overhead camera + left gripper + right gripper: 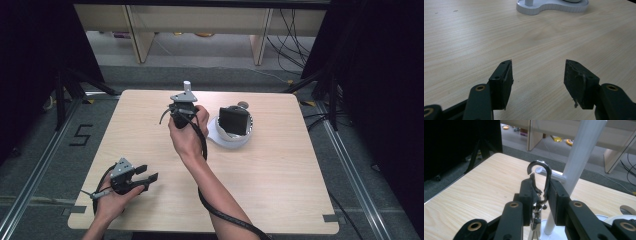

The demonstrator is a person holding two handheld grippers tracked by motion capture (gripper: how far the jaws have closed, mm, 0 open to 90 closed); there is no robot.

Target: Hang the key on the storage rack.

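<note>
Metal snap hook [539, 185] clamped in right tool [541, 195]; left tool [537, 82] wide open, empty; one white stand [580, 157]

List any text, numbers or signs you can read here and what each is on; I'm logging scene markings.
"5": black tape figure on the grey floor left of the table.
No readable print on the right tool, its metal snap hook, the white stand or the left tool.
</note>
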